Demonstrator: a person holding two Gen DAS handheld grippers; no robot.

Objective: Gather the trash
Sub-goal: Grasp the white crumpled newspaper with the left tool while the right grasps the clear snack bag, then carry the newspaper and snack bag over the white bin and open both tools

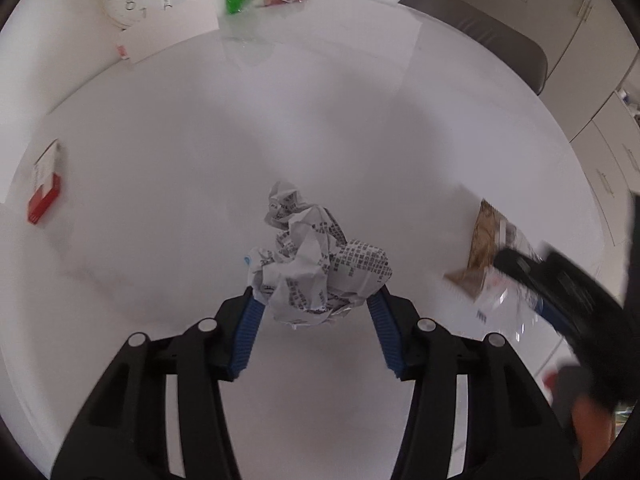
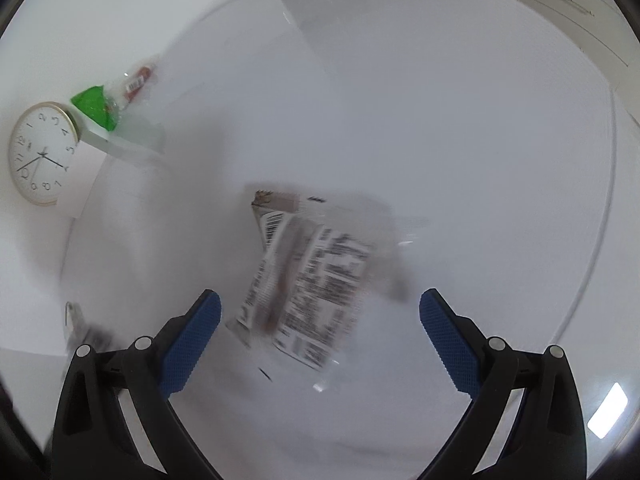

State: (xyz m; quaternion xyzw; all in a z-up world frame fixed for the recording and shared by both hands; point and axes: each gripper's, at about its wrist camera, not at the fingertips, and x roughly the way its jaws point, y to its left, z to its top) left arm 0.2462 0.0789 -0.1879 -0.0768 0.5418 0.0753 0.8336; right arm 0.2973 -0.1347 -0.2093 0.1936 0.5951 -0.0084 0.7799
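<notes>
White round tabletop (image 1: 160, 152) carries the trash: your left gripper (image 1: 316, 300) has its jaws clamped on the crumpled paper (image 1: 316, 264) at lower centre, ready for lifting; your right gripper (image 2: 320, 308) holds its jaws apart around the snack wrapper (image 2: 308, 280).

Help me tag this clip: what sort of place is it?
Probably an office or meeting room: a round white table, a grey chair pushed up to it, pale cabinets behind and a wall clock lying flat.

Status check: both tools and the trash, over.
Left tool shut on crumpled paper. Right tool open, astride snack wrapper on the white table, not gripping. Nothing in the way.
</notes>
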